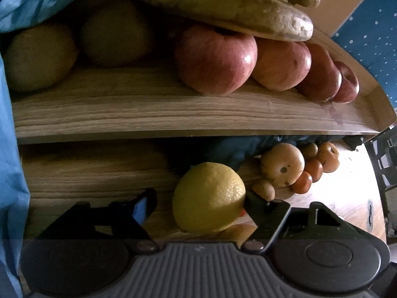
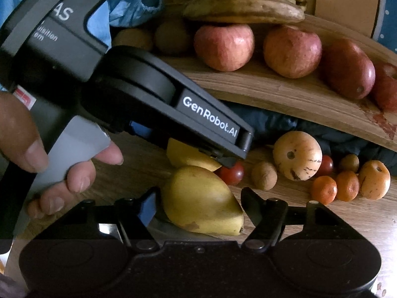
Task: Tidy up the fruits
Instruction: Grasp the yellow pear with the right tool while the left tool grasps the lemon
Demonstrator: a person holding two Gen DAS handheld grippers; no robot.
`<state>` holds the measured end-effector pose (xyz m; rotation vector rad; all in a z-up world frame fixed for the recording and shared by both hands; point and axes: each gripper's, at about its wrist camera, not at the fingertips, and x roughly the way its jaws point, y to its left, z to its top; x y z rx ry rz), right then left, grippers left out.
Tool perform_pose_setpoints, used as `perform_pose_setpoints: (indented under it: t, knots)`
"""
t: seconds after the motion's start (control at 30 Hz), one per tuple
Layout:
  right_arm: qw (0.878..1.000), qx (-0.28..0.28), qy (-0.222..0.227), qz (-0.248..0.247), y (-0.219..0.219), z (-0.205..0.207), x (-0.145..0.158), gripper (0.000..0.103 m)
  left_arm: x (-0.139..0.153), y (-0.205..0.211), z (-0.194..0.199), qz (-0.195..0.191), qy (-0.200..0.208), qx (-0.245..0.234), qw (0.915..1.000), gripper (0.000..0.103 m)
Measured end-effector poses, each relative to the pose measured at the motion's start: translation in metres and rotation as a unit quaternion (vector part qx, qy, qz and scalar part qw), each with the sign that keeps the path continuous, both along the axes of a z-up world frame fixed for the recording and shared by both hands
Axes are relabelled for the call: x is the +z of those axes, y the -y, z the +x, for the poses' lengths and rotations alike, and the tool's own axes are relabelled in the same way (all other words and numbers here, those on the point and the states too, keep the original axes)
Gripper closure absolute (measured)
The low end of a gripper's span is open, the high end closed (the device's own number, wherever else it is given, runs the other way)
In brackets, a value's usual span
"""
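Observation:
A yellow lemon (image 1: 209, 197) lies on the wooden table between the fingers of my left gripper (image 1: 198, 203), which stands open; the right finger (image 1: 258, 206) touches it and the left finger is apart from it. In the right wrist view the left gripper's body (image 2: 173, 104) hangs over the lemon (image 2: 186, 156). A yellow pear (image 2: 201, 200) lies between the open fingers of my right gripper (image 2: 201, 198). On the wooden shelf (image 1: 173, 114) above sit red apples (image 1: 215, 59), bananas (image 1: 223, 2) and brown pears (image 1: 39, 57).
To the right on the table lie pale round fruits (image 2: 297, 155), small oranges (image 2: 323, 190), a brown kiwi-like fruit (image 2: 264, 175) and red tomatoes (image 2: 232, 172). A hand (image 2: 32, 149) holds the left gripper's handle. Blue cloth (image 1: 12, 173) hangs at the left.

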<state>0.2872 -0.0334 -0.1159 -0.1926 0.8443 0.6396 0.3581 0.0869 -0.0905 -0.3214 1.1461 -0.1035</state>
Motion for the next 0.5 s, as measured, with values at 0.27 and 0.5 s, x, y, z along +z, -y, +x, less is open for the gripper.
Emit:
perform_pose_setpoints:
  t: [0.27,0.5]
  knots:
    - [1.000,0.004,0.008,0.000,0.005,-0.010,0.002,0.034,-0.001,-0.007,0.000,-0.038,0.000,0.014,0.9992,0.035]
    - [1.000,0.002,0.000,-0.003,0.004,-0.010,0.003,0.033,-0.001,-0.012,0.002,-0.038,0.000,0.024,0.9990,0.034]
